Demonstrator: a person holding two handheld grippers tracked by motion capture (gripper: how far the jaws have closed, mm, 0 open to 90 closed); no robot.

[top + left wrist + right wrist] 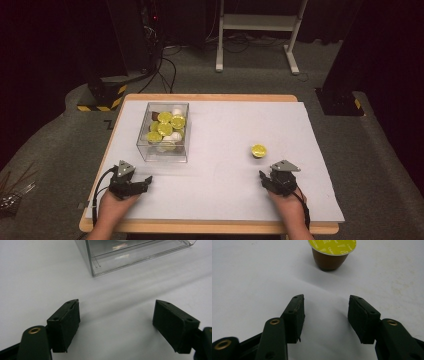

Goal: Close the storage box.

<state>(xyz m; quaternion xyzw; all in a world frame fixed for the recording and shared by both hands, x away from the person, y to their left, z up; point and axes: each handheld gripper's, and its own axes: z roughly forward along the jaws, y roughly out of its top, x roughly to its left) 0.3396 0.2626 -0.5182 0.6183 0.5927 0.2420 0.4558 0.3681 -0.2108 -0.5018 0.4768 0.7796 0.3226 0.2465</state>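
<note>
A brown coffee capsule with a yellow lid (258,150) stands alone on the white sheet, right of centre. My right gripper (266,177) sits just short of it near the front edge. In the right gripper view the capsule (332,252) is ahead of the right gripper (325,315), whose jaws stand apart with nothing between them. A clear plastic box (162,154) at the left holds several yellow-lidded and white capsules. My left gripper (144,183) lies in front of the box, tips pointing right. The left gripper (116,322) is wide open over bare sheet, with the box corner (130,255) beyond.
The white sheet (225,120) covers a wooden table whose edge (210,228) shows at the front. Beyond the table are grey carpet, a white frame's legs (257,30) and dark stands with hazard-striped bases (102,97).
</note>
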